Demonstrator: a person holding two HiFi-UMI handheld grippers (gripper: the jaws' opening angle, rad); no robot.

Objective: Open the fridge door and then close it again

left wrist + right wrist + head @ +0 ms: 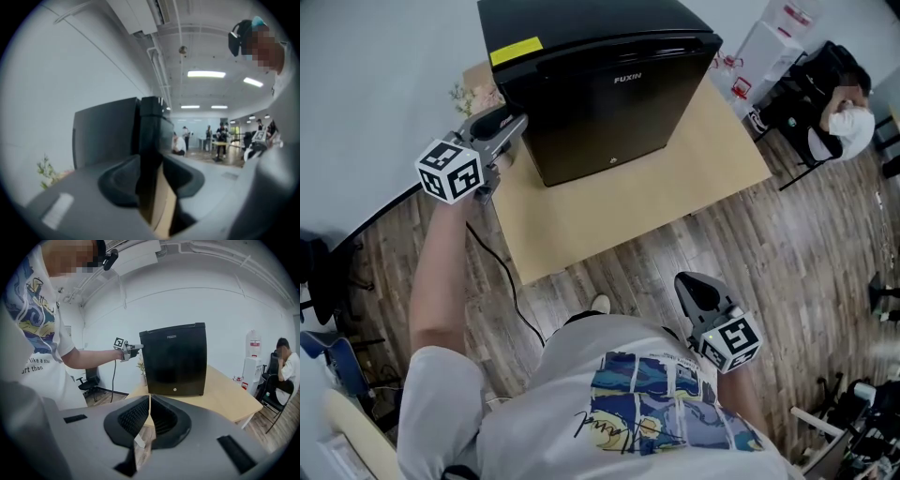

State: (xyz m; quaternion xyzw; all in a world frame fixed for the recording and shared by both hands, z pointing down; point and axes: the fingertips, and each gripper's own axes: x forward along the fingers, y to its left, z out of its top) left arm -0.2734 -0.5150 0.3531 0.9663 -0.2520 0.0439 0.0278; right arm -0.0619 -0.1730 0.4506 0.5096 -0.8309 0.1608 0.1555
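Note:
A black mini fridge (609, 94) stands on a light wooden table (609, 216) with its door shut. My left gripper (517, 120) is held out level at the fridge's upper left front corner. In the left gripper view the jaws of the left gripper (157, 176) stand apart, and the fridge (108, 131) shows its side panel and the dark seam of the door edge through the gap. My right gripper (686, 281) hangs low near the person's body, away from the table. Its jaws (149, 401) meet with nothing between them, pointing at the fridge (176, 362).
A person (844, 122) sits on a chair at the far right, beside white boxes (769, 47). A small plant (473, 94) stands behind the fridge's left side. A cable (511, 281) trails from the left gripper over the wooden floor. A dark office chair (319, 272) is at the left.

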